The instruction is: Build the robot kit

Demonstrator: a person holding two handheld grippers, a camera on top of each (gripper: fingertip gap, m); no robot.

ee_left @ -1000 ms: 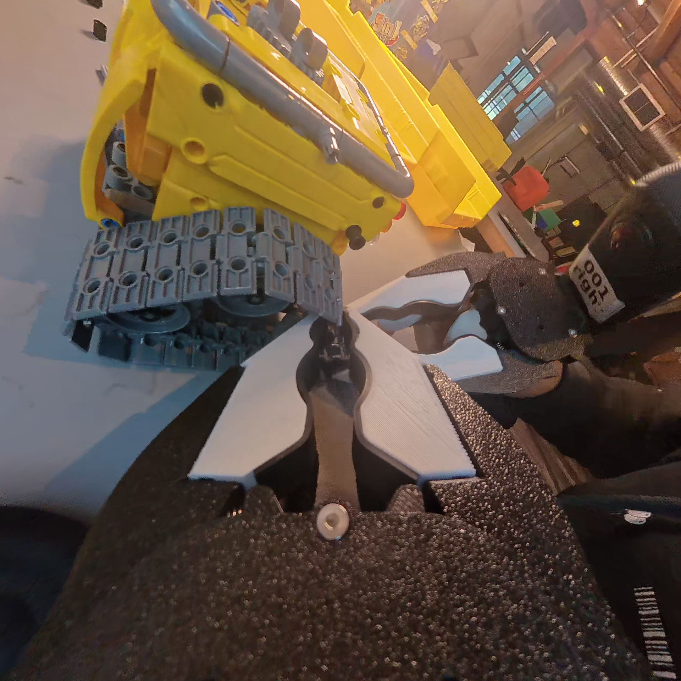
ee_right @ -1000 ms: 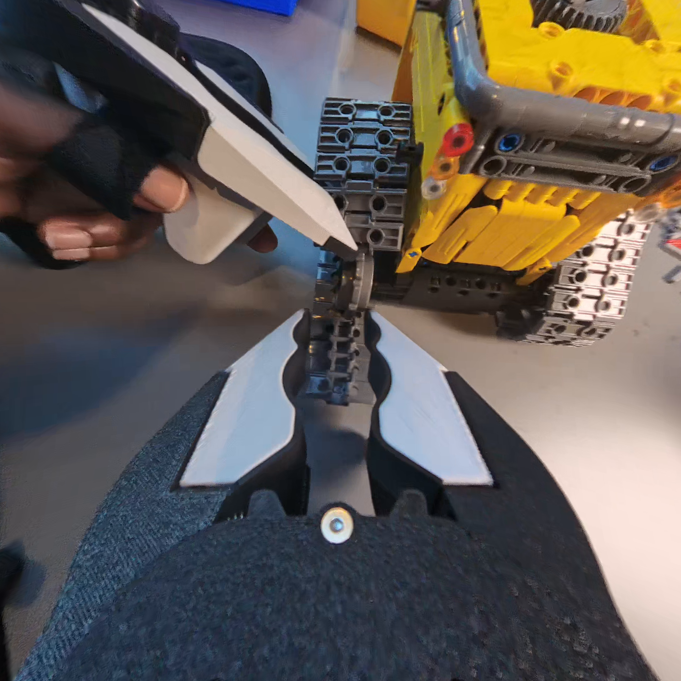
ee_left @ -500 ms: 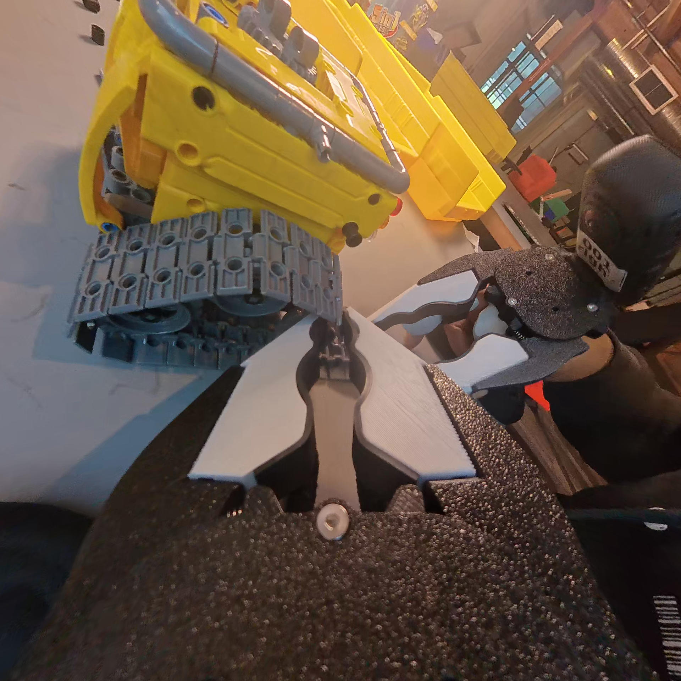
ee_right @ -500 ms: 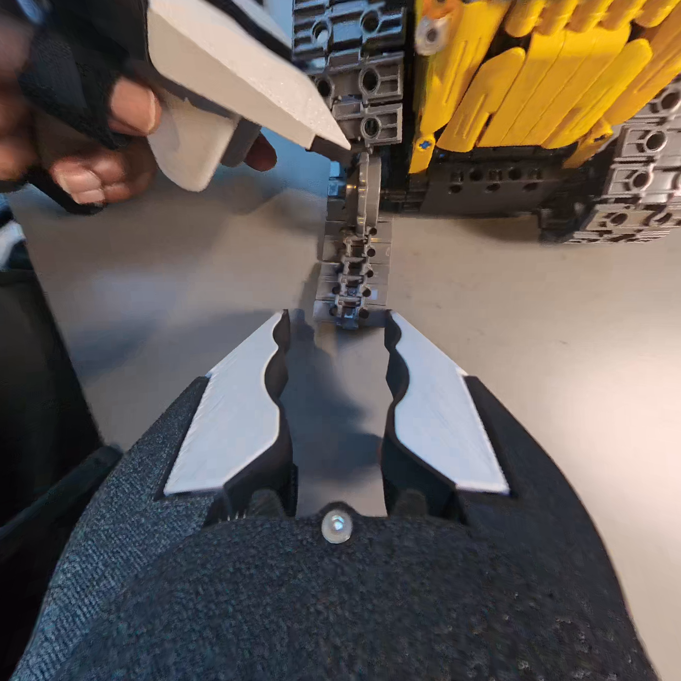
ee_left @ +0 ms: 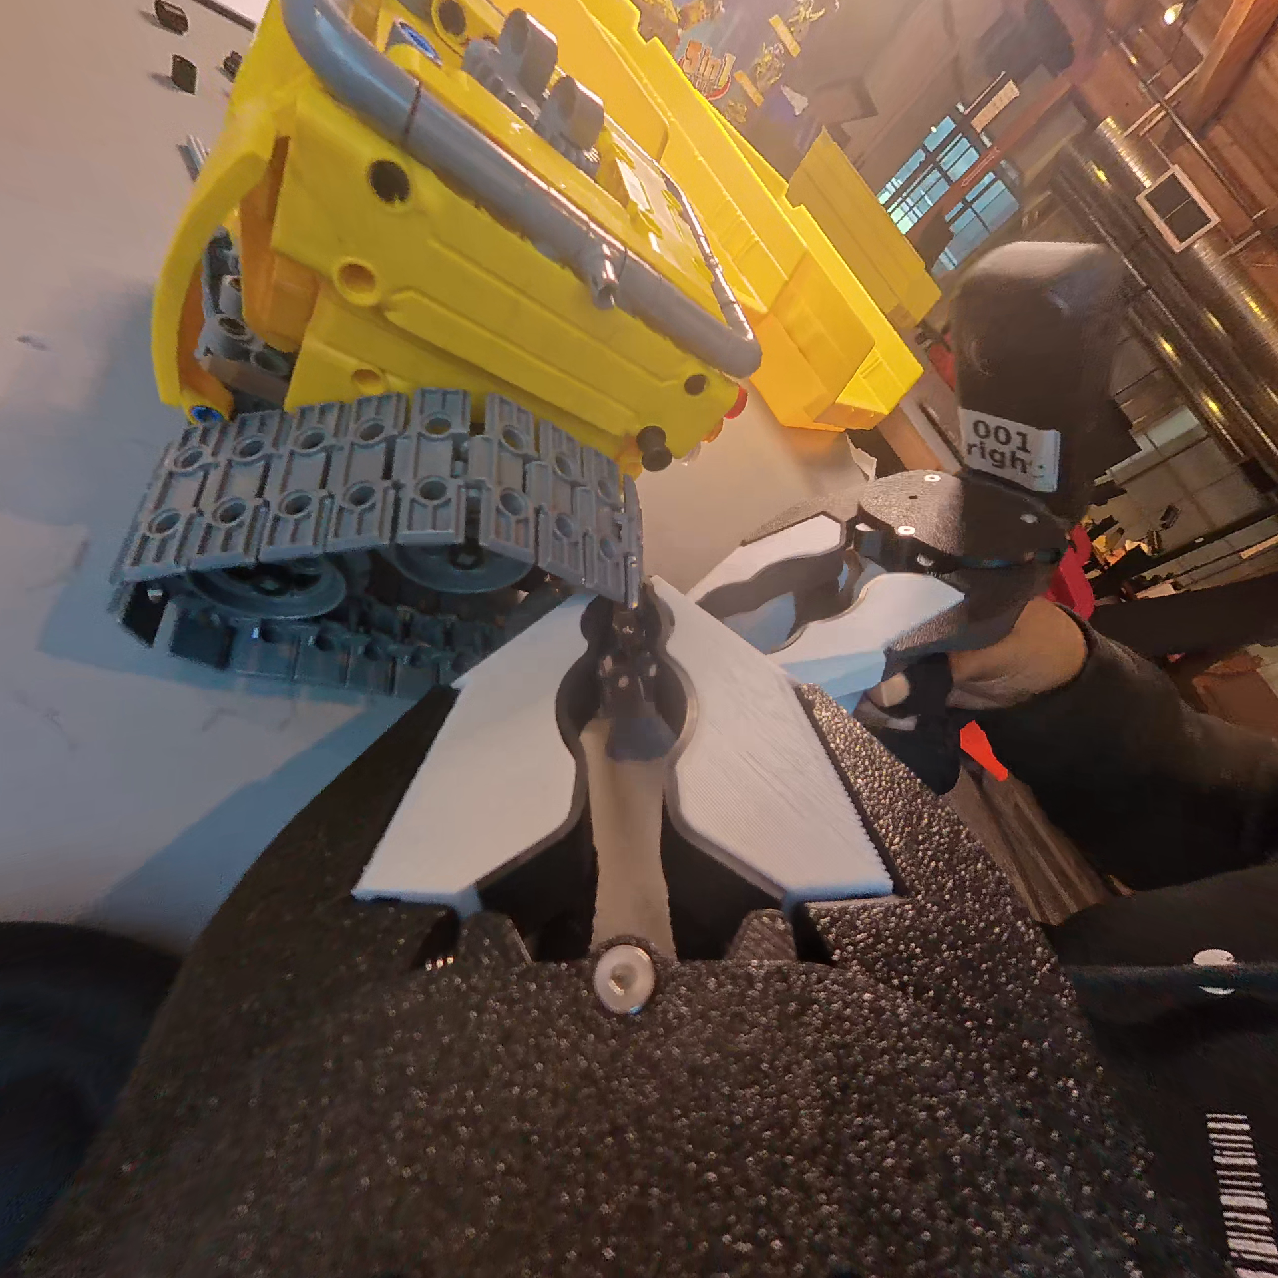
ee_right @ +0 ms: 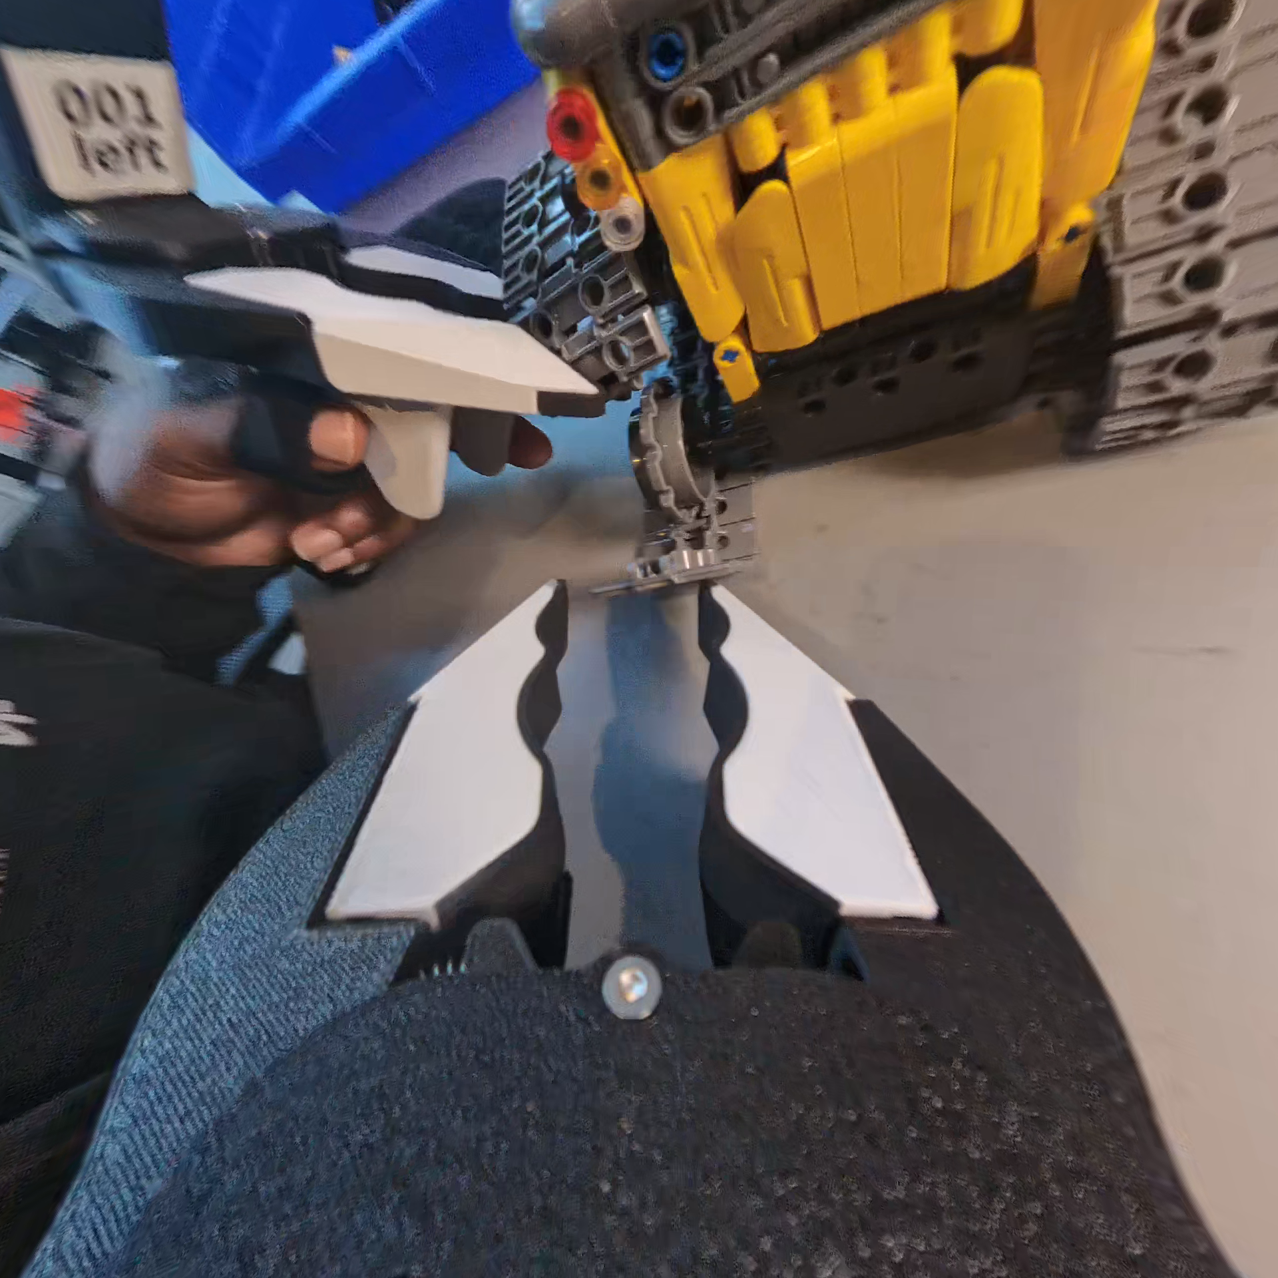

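Note:
A yellow brick-built tracked vehicle [ee_left: 484,276] stands on the grey table [ee_left: 104,761]. Its grey link track [ee_left: 387,498] runs over two wheels. My left gripper [ee_left: 626,612] is shut on the track's loose upper end at the vehicle's rear corner. In the right wrist view the vehicle [ee_right: 864,228] is tilted, and the left gripper [ee_right: 581,397] pinches the top links beside a grey sprocket [ee_right: 664,442]. The lower track links [ee_right: 691,539] hang loose to the table. My right gripper [ee_right: 633,595] is open and empty just short of those links. It also shows in the left wrist view [ee_left: 743,615].
Yellow bins [ee_left: 830,276] stand behind the vehicle near the table's far edge. A blue bin [ee_right: 346,90] is at the back left. Small dark pieces [ee_left: 173,41] lie on the table far off. A person's gloved hand [ee_right: 228,484] holds the left gripper.
My right gripper let go of the lower track links, opened and drew back from them. My left gripper stayed shut on the upper track end. The vehicle now looks tilted in the right wrist view.

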